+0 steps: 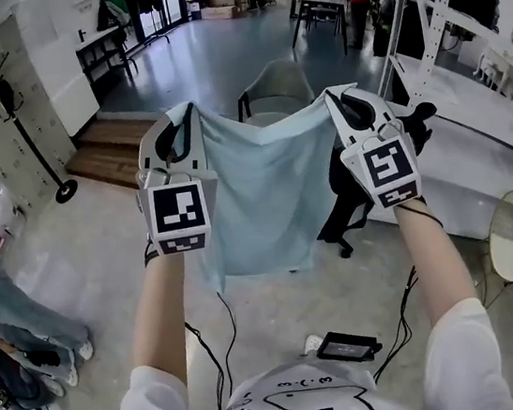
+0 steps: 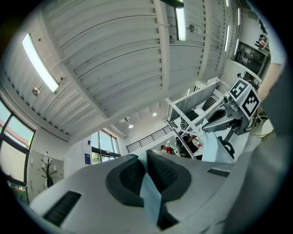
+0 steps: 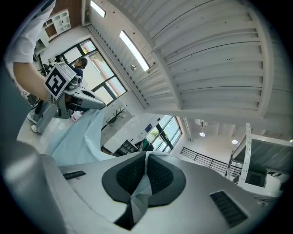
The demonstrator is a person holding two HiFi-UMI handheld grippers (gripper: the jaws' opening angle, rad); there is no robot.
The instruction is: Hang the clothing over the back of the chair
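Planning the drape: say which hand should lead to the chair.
Right, narrowly: the chair sits beyond the cloth, slightly nearer the right gripper. The left gripper also clamps a corner, so move both.

The clothing (image 1: 264, 189) is a pale blue, thin garment, spread wide and hanging flat in the air in front of the chair (image 1: 275, 88). Its two upper corners are pinched, one in the left gripper (image 1: 179, 125) and one in the right gripper (image 1: 344, 102), both jaw pairs closed on folded cloth. The top edge sags between them, and the lower hem hangs free and slightly bunched. The chair is a grey curved-shell seat on a dark frame (only its back and seat rim show above the sagging edge), standing upright just beyond the cloth.
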